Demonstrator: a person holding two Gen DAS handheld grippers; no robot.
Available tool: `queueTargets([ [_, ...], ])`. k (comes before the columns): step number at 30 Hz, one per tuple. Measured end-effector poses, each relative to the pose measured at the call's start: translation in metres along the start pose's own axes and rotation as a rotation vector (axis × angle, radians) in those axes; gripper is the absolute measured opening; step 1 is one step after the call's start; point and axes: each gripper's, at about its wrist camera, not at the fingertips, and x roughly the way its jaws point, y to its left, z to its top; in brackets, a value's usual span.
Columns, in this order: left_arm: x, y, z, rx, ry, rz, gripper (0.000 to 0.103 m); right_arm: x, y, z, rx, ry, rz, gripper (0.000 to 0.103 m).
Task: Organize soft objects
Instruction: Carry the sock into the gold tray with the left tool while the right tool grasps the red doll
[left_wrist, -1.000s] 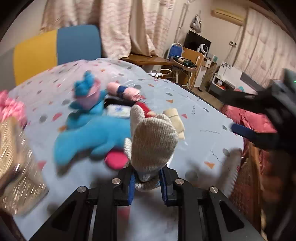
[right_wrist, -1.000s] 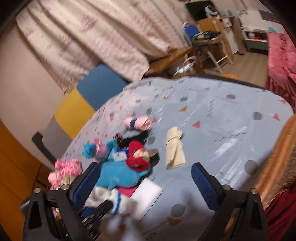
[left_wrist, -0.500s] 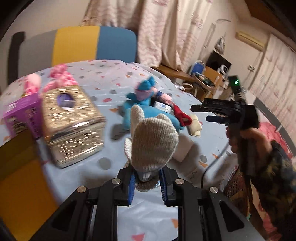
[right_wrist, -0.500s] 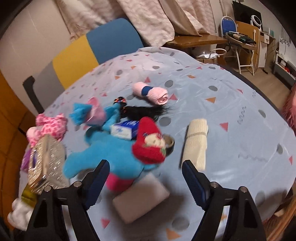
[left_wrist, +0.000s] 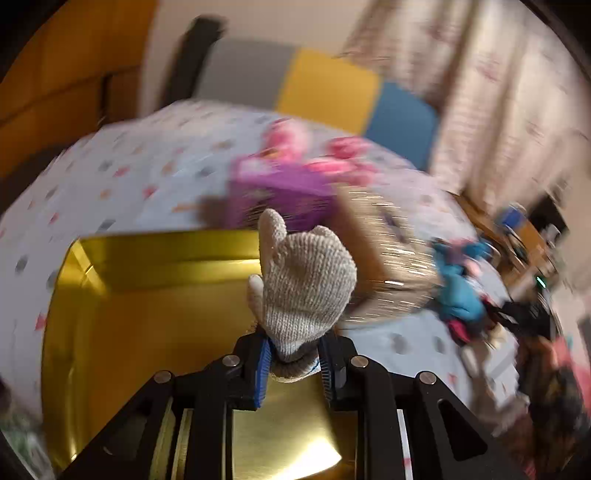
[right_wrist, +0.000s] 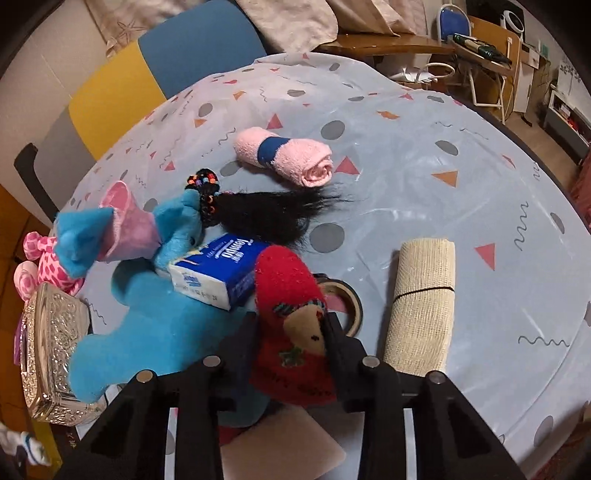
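My left gripper (left_wrist: 293, 363) is shut on a beige knitted mitten (left_wrist: 304, 284) and holds it above an open gold box (left_wrist: 147, 306). My right gripper (right_wrist: 291, 332) is shut on a red sock with a bear face (right_wrist: 291, 317), which lies on a big blue plush toy (right_wrist: 147, 325). A tissue pack (right_wrist: 216, 271) rests on the plush. A rolled pink towel (right_wrist: 284, 155), a black hairpiece (right_wrist: 266, 214) and a rolled beige bandage (right_wrist: 421, 302) lie on the patterned tablecloth (right_wrist: 443, 177).
A silver embossed box (right_wrist: 51, 354) and a pink spotted toy (right_wrist: 44, 258) are at the left. A tape roll (right_wrist: 343, 299) lies beside the red sock. A purple box (left_wrist: 280, 195) stands behind the gold box. A colourful chair (right_wrist: 147, 70) is at the far edge.
My left gripper swung left with the mitten, from the silver box to over the gold box. My right gripper moved down onto the red sock and closed on it.
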Motion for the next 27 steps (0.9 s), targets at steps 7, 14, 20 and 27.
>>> queueTargets([
  [7,0.038,0.048,0.014,-0.134,0.063,0.074,0.023,0.003,0.004,0.001,-0.025,0.011,-0.001,0.035],
  [14,0.090,0.026,0.040,-0.070,0.113,0.075,0.058,0.003,0.004,0.001,-0.030,0.012,-0.004,0.035],
  [20,0.079,0.026,0.048,-0.093,0.011,0.115,0.069,0.004,0.013,0.000,-0.094,-0.009,-0.067,0.032],
  [27,0.028,0.042,0.023,-0.118,-0.057,0.206,0.069,-0.001,0.024,-0.003,-0.168,-0.053,-0.110,0.019],
])
